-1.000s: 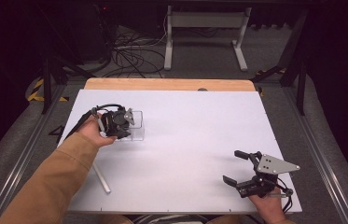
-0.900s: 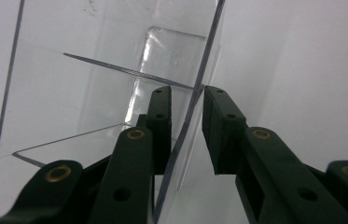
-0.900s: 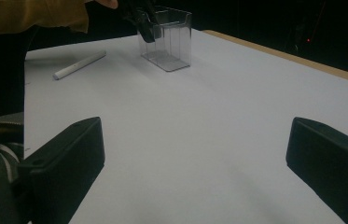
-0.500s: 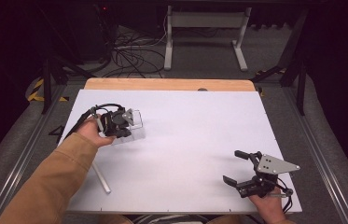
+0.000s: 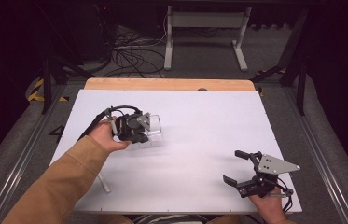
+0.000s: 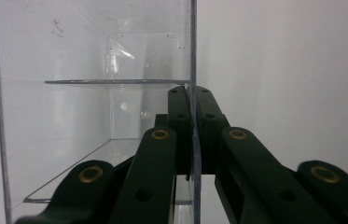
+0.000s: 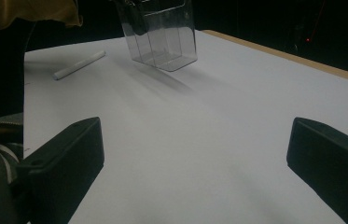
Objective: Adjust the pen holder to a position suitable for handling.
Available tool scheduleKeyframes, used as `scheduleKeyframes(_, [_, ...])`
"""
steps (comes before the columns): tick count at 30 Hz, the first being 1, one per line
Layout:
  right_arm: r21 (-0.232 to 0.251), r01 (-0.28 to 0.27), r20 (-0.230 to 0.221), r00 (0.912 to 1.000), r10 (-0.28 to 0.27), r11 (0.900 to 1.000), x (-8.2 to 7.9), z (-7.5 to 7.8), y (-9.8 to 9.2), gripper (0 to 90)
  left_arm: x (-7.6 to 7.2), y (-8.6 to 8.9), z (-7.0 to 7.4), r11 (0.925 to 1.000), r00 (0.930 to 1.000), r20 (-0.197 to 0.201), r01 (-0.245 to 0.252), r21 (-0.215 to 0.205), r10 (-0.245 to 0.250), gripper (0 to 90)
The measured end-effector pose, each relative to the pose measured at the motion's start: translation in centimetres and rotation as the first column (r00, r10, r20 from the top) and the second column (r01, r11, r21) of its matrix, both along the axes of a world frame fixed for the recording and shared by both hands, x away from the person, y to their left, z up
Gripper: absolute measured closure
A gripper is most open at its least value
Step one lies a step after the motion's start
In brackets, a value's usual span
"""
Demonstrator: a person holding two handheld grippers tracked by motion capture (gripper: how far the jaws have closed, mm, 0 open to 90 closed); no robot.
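A clear plastic box [image 5: 153, 128] hangs tilted just above the white tabletop [image 5: 199, 116] at mid-left, casting a shadow below it. My left gripper [image 5: 143, 133] is shut on one of its thin walls. In the left gripper view the two jaws pinch the wall edge [image 6: 192, 100], with the clear box [image 6: 92, 93] lying to the left of them. At the near right corner my right gripper [image 5: 231, 165] stands open, nothing between its jaws. The right gripper view looks past the open right gripper [image 7: 195, 135] to the clear box [image 7: 162, 37] farther off.
A thin white stick [image 5: 103, 183] lies near the table's front left, beside the tan sleeve [image 5: 59, 186]; the white stick [image 7: 79, 65] is also in the right gripper view. A wooden strip [image 5: 167, 84] edges the far side. Cables and stand legs sit on the floor beyond.
My left gripper has carried the clear box to the right, toward the table's middle, and lifted it slightly. The right gripper has stayed in place.
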State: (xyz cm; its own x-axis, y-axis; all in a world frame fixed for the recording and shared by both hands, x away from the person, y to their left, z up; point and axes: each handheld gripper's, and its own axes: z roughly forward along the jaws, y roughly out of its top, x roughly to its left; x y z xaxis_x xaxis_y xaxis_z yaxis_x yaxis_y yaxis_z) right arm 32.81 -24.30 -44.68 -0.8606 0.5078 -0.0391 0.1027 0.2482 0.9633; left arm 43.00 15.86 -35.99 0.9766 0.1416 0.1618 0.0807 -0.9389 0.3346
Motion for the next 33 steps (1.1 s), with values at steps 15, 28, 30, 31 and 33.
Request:
scheduleKeyframes(15, [0.003, 0.002, 0.002, 1.0000, -0.002, 1.000, -0.1, 0.0, -0.2, 4.5, -1.3, -5.4, -1.5, 0.9962, 0.9941, -0.067, 0.086, 0.010, -0.085, 87.7])
scheduleKeyframes(28, [0.001, 0.000, 0.002, 1.0000, 0.000, 1.000, -0.1, 0.0, -0.2, 4.5, -1.1, -6.8, -2.5, 0.9959, 0.9938, -0.083, 0.079, 0.045, -0.075, 87.2])
scheduleKeyframes(30, [-0.003, -0.001, 0.000, 1.0000, 0.001, 1.000, -0.1, -0.1, -0.2, 4.5, -1.1, -6.8, -2.5, 0.9960, 0.9936, -0.084, 0.079, 0.041, -0.076, 87.1])
scheduleKeyframes(31, [-0.003, -0.001, 0.001, 1.0000, 0.001, 1.000, -0.1, -0.1, -0.2, 4.5, -1.2, -6.9, -2.6, 0.9945, 0.9925, -0.081, 0.095, 0.045, -0.091, 87.1])
scheduleKeyframes(33, [-0.004, -0.002, 0.001, 1.0000, 0.002, 1.000, -0.1, -0.1, -0.2, 4.5, -1.3, -6.9, -2.6, 0.9940, 0.9916, -0.084, 0.102, 0.040, -0.098, 87.2])
